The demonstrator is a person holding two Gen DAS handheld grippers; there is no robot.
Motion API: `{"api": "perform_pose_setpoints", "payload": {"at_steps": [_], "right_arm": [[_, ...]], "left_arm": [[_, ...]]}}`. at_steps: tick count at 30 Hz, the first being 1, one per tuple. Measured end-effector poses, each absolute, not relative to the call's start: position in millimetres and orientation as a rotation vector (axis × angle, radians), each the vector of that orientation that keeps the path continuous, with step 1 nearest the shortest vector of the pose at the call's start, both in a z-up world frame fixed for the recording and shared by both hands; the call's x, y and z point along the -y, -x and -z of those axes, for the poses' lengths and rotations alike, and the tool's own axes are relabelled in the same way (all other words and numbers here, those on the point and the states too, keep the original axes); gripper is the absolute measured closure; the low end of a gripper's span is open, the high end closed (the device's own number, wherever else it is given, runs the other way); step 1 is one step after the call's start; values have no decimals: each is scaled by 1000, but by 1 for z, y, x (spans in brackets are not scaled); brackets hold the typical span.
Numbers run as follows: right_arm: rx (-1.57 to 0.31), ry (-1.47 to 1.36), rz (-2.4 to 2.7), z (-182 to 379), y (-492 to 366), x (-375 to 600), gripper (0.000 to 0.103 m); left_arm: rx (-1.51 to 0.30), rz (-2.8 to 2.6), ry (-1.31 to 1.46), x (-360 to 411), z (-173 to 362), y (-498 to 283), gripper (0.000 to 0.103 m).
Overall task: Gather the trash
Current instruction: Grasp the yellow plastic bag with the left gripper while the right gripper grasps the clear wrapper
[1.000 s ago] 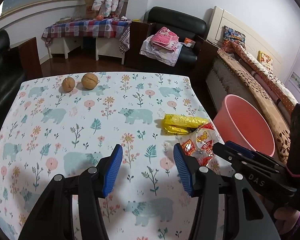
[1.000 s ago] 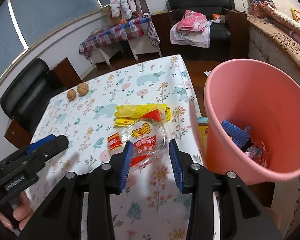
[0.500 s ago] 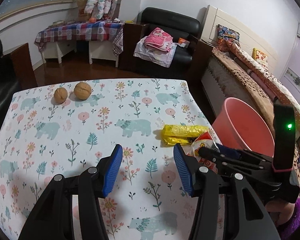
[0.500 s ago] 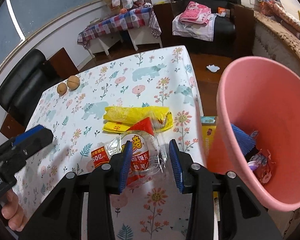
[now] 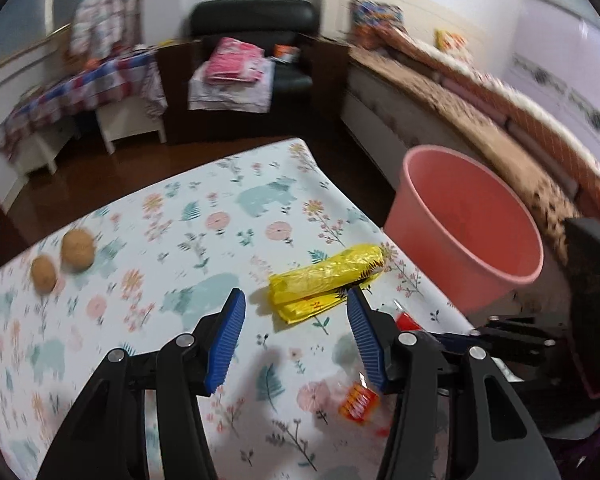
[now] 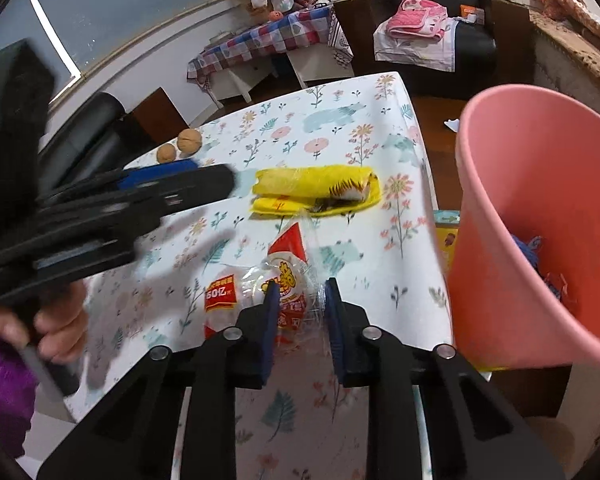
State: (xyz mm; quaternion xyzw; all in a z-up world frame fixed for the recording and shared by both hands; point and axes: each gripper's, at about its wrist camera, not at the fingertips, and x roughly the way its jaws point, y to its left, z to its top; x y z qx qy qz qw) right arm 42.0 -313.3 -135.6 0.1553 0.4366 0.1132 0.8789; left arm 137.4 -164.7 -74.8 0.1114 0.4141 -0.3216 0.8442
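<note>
A clear snack bag (image 6: 288, 276) with red and yellow print lies near the table's right edge. My right gripper (image 6: 302, 300) has its jaws closing on it, and the blue pads press the crinkled plastic from both sides. A folded yellow wrapper (image 5: 324, 280) lies just beyond it on the floral tablecloth (image 5: 204, 220). My left gripper (image 5: 296, 300) hangs open over the near end of that wrapper, with nothing between its pads. In the right wrist view the left gripper (image 6: 204, 184) shows blurred at the left, held by a hand in a purple sleeve.
A pink bucket (image 6: 500, 240) stands off the table's right edge with trash in its bottom. Two walnuts (image 5: 64, 256) sit at the table's far left. A small red and orange label (image 5: 358, 400) of the bag shows by my left gripper's right finger. Chairs and a bed lie beyond.
My left gripper has swung right and rolled, and now hangs over the yellow wrapper. The right gripper's jaws have narrowed onto the snack bag, which now looks bunched.
</note>
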Motion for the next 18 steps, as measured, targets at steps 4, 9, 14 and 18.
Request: {"api": "perform_pose_setpoints", "payload": {"at_steps": [4, 9, 14, 18], "right_arm": [[-910, -341, -228, 138, -31, 317, 81], [-901, -340, -221, 140, -27, 316, 81], [-901, -340, -221, 140, -27, 317, 81], [-901, -345, -224, 142, -26, 319, 80]], "left_arm": [[-888, 728, -310, 183, 83, -150, 51], [-907, 808, -390, 203, 93, -159, 51], [-923, 822, -469, 219, 107, -164, 51], [-922, 803, -473, 222, 117, -162, 51]]}}
